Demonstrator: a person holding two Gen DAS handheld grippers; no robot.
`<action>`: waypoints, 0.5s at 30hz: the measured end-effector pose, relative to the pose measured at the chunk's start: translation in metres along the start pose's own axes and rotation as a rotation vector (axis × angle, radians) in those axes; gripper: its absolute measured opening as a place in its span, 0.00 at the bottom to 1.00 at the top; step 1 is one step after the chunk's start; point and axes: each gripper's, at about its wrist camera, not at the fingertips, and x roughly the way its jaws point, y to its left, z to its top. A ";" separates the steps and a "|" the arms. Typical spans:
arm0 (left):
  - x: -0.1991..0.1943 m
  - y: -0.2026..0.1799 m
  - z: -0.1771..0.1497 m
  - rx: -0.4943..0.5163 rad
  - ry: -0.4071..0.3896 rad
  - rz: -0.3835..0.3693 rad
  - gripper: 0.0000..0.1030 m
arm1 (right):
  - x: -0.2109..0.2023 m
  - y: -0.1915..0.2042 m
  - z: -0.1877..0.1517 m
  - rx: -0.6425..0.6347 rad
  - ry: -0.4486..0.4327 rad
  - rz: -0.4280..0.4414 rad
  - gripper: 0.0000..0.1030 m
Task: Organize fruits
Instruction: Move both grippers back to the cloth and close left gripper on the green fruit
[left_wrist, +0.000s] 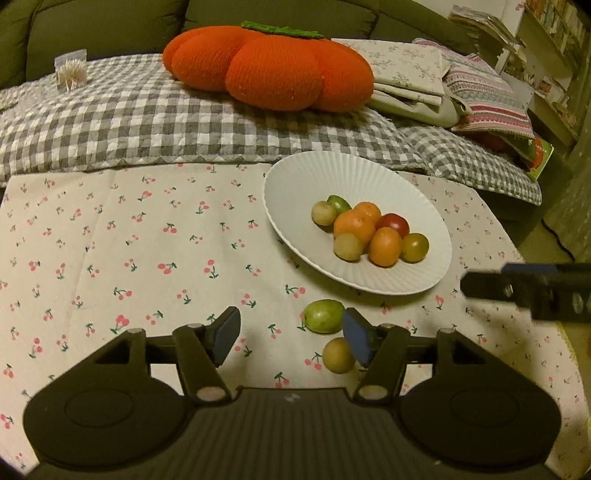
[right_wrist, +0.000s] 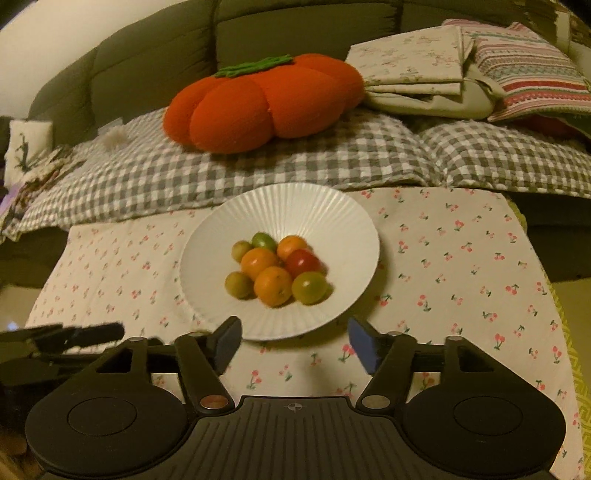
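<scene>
Two small fruits lie loose on the cherry-print cloth (left_wrist: 155, 236) of the worktop, in front of the white ribbed plate (left_wrist: 295, 177): a green oval fruit (left_wrist: 322, 315) and, just nearer the camera, a round yellow-green fruit (left_wrist: 338, 355). The plate already holds a cluster of small orange, red and greenish fruits (left_wrist: 369, 232), so the step in hand looks like gathering the last two onto it.

The left gripper (left_wrist: 291, 338) hovers over the cloth with its blue pads spread apart and nothing between them. Both loose fruits sit toward its right pad, the round one partly hidden behind it. To take one cleanly, the gripper should shift right so the chosen fruit is centred in the gap, then lower until the pads bracket its widest part before closing gently; these fruits look smooth and likely to roll. The two lie near each other, so approaching the green one first from above should avoid nudging its neighbour.

The right gripper (right_wrist: 293, 341) also stands apart and empty, aimed at the plate's near rim (right_wrist: 280, 332). It is best kept clear of the left one's path.
</scene>
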 end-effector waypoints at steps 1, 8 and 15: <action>0.001 0.000 0.000 -0.007 0.003 -0.005 0.60 | -0.001 0.002 -0.002 -0.012 0.006 0.001 0.76; 0.013 -0.007 -0.003 -0.026 0.012 -0.051 0.64 | 0.000 0.005 -0.017 -0.067 0.072 -0.007 0.81; 0.028 -0.017 -0.007 0.009 0.004 -0.025 0.64 | 0.005 0.001 -0.025 -0.078 0.107 -0.026 0.81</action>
